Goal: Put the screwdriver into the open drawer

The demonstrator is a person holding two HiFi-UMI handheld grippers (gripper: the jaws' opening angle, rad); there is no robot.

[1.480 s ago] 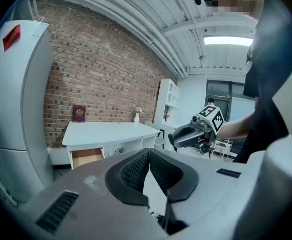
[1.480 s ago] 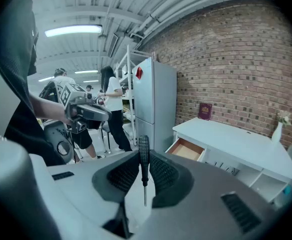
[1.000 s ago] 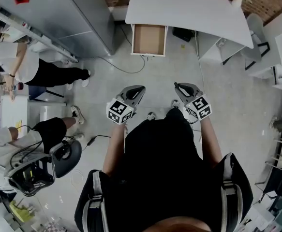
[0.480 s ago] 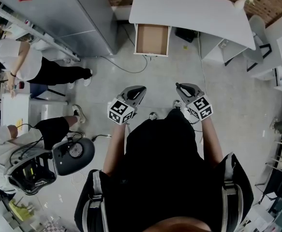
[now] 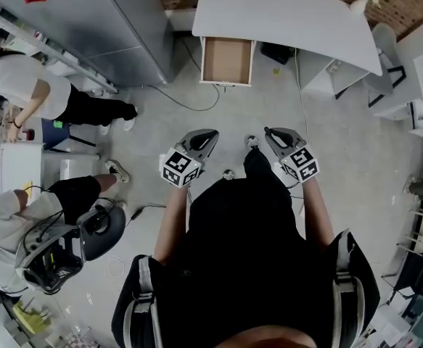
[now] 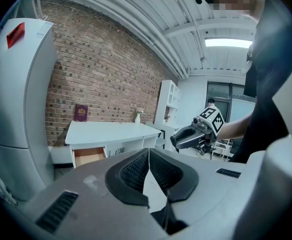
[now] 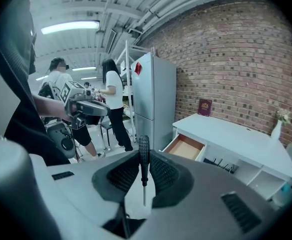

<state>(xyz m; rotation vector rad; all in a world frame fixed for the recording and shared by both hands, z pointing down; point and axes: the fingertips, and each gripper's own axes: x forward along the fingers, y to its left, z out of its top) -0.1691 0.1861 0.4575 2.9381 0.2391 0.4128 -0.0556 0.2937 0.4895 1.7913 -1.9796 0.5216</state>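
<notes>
A black-handled screwdriver (image 7: 143, 160) stands upright between the jaws of my right gripper (image 7: 143, 156), handle up and thin shaft pointing down. The right gripper (image 5: 270, 132) is held in front of me at waist height. My left gripper (image 5: 208, 135) is beside it, jaws closed on nothing; in the left gripper view its pads (image 6: 135, 170) meet at a thin seam. The open drawer (image 5: 226, 60) with a brown bottom hangs out of the white desk (image 5: 284, 17) ahead, also seen as the drawer (image 7: 186, 147) and the drawer (image 6: 88, 156). It looks empty.
A tall grey cabinet (image 5: 117, 20) stands left of the drawer, with a cable (image 5: 189, 104) on the floor beside it. Two people (image 5: 44, 96) stand or sit at the left by a black office chair (image 5: 102, 230). White shelving (image 5: 400, 85) is at the right.
My right foot has stepped forward between the grippers. The person at the upper left has shifted, and the office chair moved a little. Both grippers hold about the same pose.
</notes>
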